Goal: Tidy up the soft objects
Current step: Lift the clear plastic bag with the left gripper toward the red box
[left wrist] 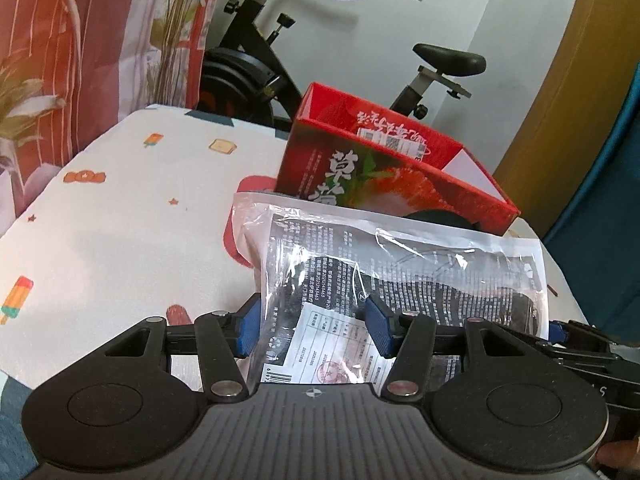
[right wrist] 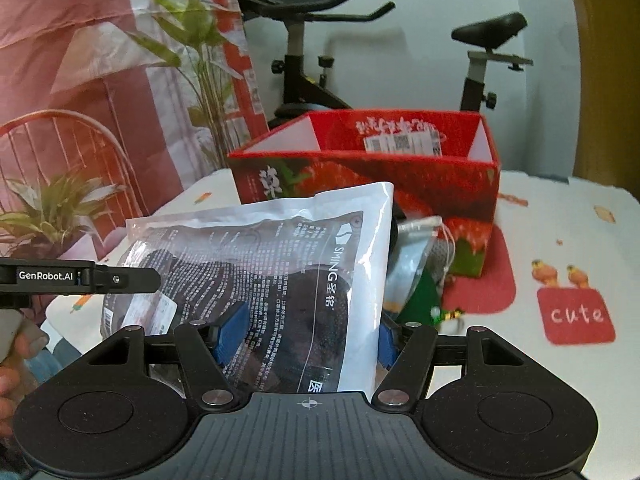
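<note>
A clear plastic packet (left wrist: 400, 272) printed with text holds a dark soft item. Both grippers hold it above the table, in front of an open red strawberry box (left wrist: 400, 176). My left gripper (left wrist: 316, 328) is shut on the packet's left end. My right gripper (right wrist: 308, 336) is shut on the packet (right wrist: 280, 280) at its white right edge. The box (right wrist: 368, 180) stands behind the packet in the right wrist view. The left gripper's arm (right wrist: 80, 278) shows at the left there, and the right gripper's body (left wrist: 580, 344) shows at the right in the left wrist view.
The table wears a white cloth (left wrist: 120, 220) with small cartoon prints and a red "cute" patch (right wrist: 576, 316). Smaller bagged items (right wrist: 420, 264) lie by the box. An exercise bike (left wrist: 260, 60) and a patterned curtain (left wrist: 80, 60) stand behind the table.
</note>
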Demonstrator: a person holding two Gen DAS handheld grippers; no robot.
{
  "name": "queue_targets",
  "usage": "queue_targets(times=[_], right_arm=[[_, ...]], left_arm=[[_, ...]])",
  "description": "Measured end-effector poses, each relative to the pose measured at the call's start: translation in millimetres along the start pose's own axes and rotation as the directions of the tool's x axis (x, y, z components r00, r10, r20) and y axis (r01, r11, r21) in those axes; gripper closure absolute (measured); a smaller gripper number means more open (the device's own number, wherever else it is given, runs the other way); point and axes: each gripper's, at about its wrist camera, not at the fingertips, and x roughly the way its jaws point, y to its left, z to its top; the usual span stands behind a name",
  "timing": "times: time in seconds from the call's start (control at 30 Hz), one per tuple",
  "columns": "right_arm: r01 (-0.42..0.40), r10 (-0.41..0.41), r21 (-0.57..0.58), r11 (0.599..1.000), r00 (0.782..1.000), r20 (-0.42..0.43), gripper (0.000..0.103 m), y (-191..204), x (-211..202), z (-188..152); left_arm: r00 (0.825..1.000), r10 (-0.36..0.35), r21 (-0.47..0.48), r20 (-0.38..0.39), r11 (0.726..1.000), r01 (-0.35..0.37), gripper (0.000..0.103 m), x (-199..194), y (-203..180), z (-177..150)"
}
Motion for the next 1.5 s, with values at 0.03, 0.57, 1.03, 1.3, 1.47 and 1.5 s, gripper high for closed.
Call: queue_targets(times=[0.03,0.57,1.03,1.3,1.47,1.5], right_arm=[[-0.003,0.003,-0.004,1.0,1.0,0.009,0.043,0.4,-1.1,1.8],[-0.016,0.016,0.03,0.999,1.0,0.004,0.043,-2.0,0.5,0.8],[-0.019,0.019,0.011,1.0,1.0,0.006,0.043,1.7,0.4,0.9],[-0.023,0.023,0.005,1.0,0.999,0.026,0.043,1.7,-5.0,5.1],[-0.025,0.024,0.008,1.0,0.998,0.051,0.043,0.6,-9.5,14.3],[-0.024,0.024,0.003,1.0,0.998,0.059,0.043,0.6,-11.0,17.5]], left_arm=[[1.0,-0.004,0.001,0.004,1.0,0.004,0.046,-1.3,0.3,1.8],[0.999,0.041,0.047,-0.002,0.998,-0.041,0.046,-8.5,-10.1,9.1],[0.999,0.045,0.037,-0.006,0.998,-0.044,0.046,-8.7,-6.9,7.7],[0.999,0.049,0.053,0.001,0.997,-0.049,0.046,-11.0,-9.7,8.9],[0.999,0.037,0.063,0.018,0.997,-0.038,0.046,-14.3,-11.5,16.5],[0.999,0.033,0.066,0.026,0.997,-0.035,0.046,-16.0,-12.5,19.1]])
